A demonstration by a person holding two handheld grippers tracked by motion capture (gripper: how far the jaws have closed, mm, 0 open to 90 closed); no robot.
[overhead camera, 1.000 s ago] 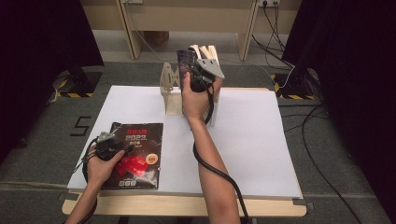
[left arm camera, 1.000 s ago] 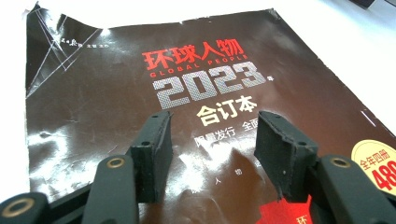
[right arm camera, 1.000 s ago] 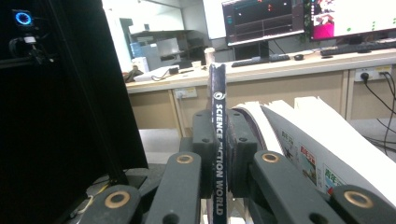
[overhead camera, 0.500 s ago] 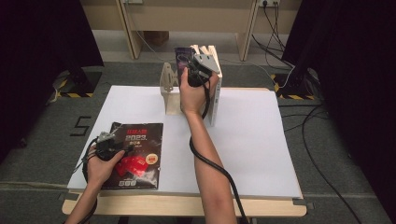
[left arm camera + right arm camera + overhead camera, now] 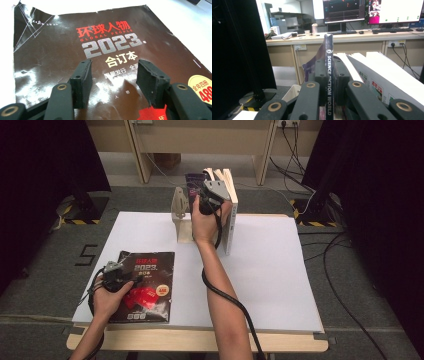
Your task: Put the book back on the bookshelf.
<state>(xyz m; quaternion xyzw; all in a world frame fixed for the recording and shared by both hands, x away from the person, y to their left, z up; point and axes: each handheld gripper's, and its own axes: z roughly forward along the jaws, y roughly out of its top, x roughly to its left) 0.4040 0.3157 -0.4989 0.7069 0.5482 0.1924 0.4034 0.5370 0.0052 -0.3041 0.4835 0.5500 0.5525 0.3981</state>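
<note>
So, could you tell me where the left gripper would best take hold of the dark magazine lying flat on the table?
Probably at a free edge, coming in low from the side: the magazine lies flat on the table, so jaws coming straight down find only its cover. The left gripper hovers open above it.

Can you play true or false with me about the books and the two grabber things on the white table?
1. The right gripper pinches a thin dark blue book by its spine. True.
2. The left gripper is squeezed shut. False: its jaws stand open over the glossy dark brown magazine.
3. That magazine stands upright. False: it lies flat on the white table.
4. White-covered books lean beside the blue one. True.
</note>
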